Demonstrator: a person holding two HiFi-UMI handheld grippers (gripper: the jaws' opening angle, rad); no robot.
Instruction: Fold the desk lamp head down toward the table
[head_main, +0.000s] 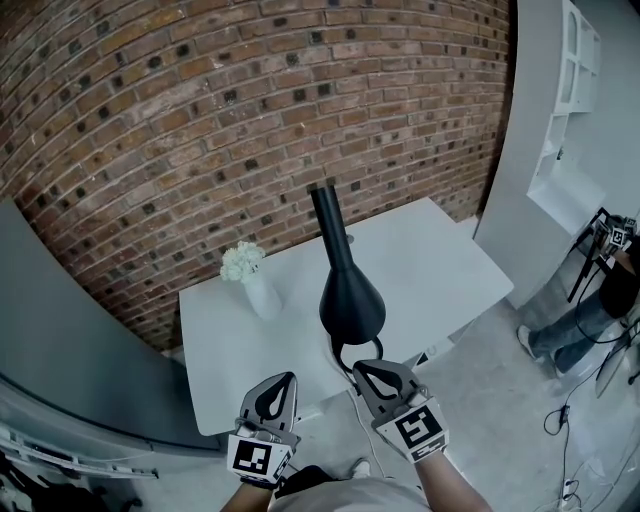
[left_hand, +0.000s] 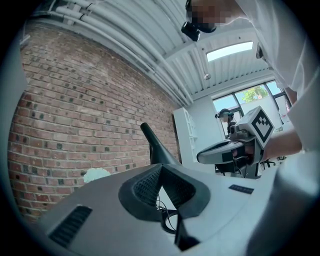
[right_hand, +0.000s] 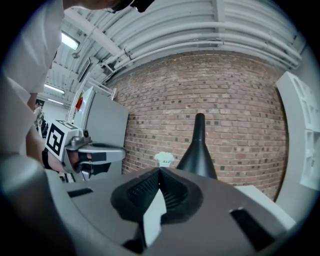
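Observation:
A black desk lamp (head_main: 350, 298) stands on the white table (head_main: 440, 260), wide and bulbous low down, with a narrow neck (head_main: 326, 215) rising straight up. Its black cable (head_main: 340, 358) loops at the table's front edge. My left gripper (head_main: 289, 378) hovers level at that edge, left of the lamp, jaws shut and empty. My right gripper (head_main: 363, 366) is just in front of the lamp's wide part, also shut with nothing between the pads. The lamp (right_hand: 198, 152) rises beyond the shut right gripper (right_hand: 160, 170) in the right gripper view. The lamp neck (left_hand: 150, 142) shows above the left gripper (left_hand: 160, 167).
A small white vase of white flowers (head_main: 250, 275) stands on the table left of the lamp. A brick wall (head_main: 250, 100) runs behind the table. A white shelf unit (head_main: 565, 110) stands at the right, and a person (head_main: 590, 310) beyond it. A grey panel (head_main: 60, 330) is at the left.

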